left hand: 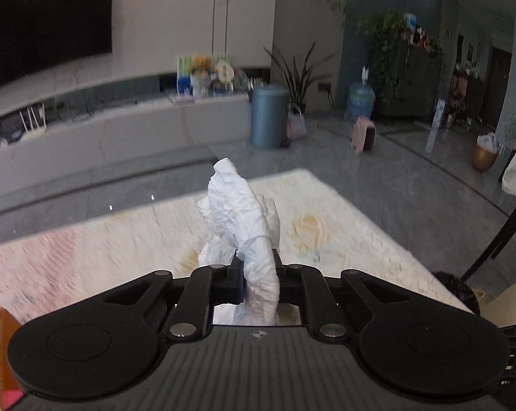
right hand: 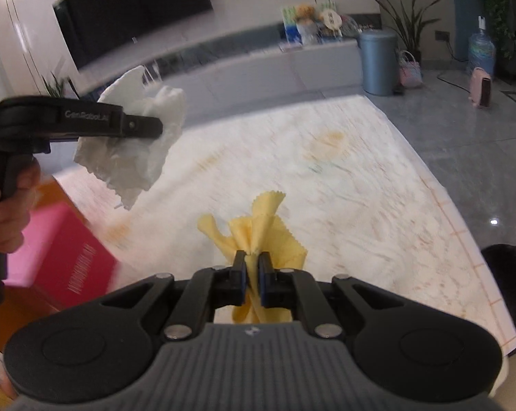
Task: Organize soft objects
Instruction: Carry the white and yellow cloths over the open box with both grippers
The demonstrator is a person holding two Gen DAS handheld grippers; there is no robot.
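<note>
Your left claw [left hand: 258, 267] is clamped on the white cloth [left hand: 244, 219], your right claw [right hand: 252, 267] on the yellow cloth [right hand: 258, 229]; both cloths hang in the air above the pale table [right hand: 377, 178]. So the picking up looks done, but nothing is folded or put away yet, and the pink box [right hand: 62, 257] sits at the left

I count two cloths: one white cloth [left hand: 244, 219] and one yellow cloth [right hand: 258, 233]. I see two claws, the left claw [left hand: 256, 269] and the right claw [right hand: 252, 270], and one hand [right hand: 4, 205] at the left edge. Near left sits one pink box [right hand: 66, 257]. Far off stand one blue bin [right hand: 377, 61], one water jug [right hand: 481, 51] and one television [right hand: 131, 7].
</note>
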